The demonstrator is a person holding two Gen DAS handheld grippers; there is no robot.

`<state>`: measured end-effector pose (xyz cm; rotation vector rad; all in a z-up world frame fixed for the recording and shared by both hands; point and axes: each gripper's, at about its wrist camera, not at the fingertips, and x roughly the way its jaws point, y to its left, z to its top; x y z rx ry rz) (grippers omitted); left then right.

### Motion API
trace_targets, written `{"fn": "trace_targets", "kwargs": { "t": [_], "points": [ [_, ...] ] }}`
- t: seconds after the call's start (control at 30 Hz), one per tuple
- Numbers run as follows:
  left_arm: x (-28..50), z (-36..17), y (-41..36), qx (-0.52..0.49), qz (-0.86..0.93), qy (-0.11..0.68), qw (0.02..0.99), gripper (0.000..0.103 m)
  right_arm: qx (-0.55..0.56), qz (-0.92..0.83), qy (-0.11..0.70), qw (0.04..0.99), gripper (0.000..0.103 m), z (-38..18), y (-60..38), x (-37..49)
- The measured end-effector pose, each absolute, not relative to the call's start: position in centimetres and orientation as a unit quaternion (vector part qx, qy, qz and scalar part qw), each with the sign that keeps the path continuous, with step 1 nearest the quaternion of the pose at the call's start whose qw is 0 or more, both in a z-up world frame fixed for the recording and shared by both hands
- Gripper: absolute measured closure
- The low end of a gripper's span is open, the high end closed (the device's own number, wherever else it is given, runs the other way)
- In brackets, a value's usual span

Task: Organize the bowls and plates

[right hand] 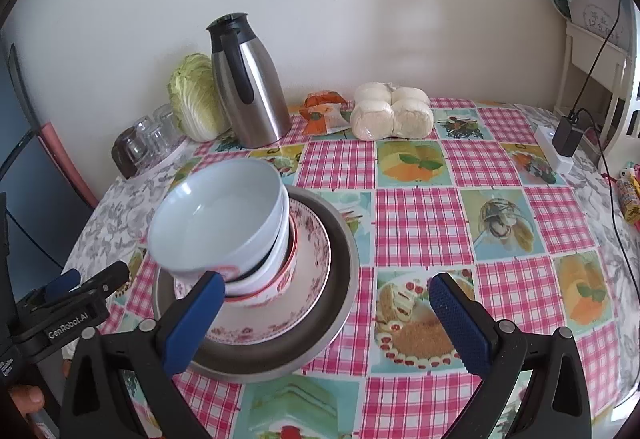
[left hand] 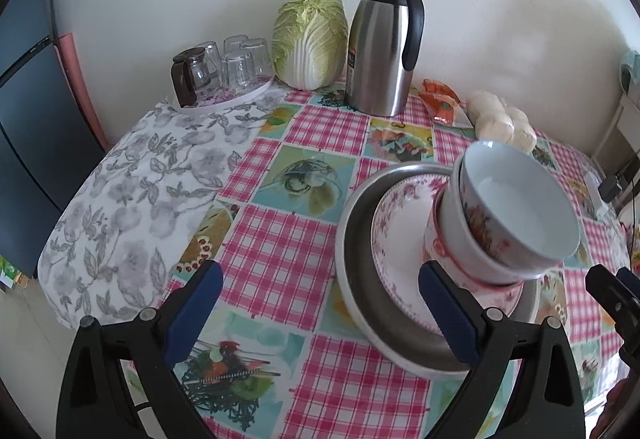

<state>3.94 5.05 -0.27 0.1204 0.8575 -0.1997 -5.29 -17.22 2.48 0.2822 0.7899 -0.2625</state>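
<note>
left wrist view: above the table (left hand: 132, 175) near its left end, angled down toward the wall; dish stack (left hand: 440, 259) close, lower right.
right wrist view: above the table's middle, same heading; dish stack (right hand: 256, 263) close, lower left.
shared: stack, thermos (left hand: 382, 43) (right hand: 248, 79), cabbage (left hand: 310, 39) (right hand: 196, 99), wall.

You can read "GenRobot.AI" in white on the black body of your left gripper (right hand: 86, 285); other labels are illegible.
</note>
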Motion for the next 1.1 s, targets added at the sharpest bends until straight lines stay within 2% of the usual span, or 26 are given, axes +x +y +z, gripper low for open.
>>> {"fn": "trace_targets", "kwargs": {
  "t": [0.27,1.1],
  "points": [
    [3.0,-1.1,4.7,0.112,-0.111,0.413,0.897,0.005,0.124,-0.127,0.409,0.895,0.0,1.0,-16.3,-6.0],
    [2.8,-2.7,3.2,0.158,-0.15,0.434,0.874,0.005,0.094,-0.11,0.453,0.88,0.0,-1.5,-14.7,-5.6]
  ]
}}
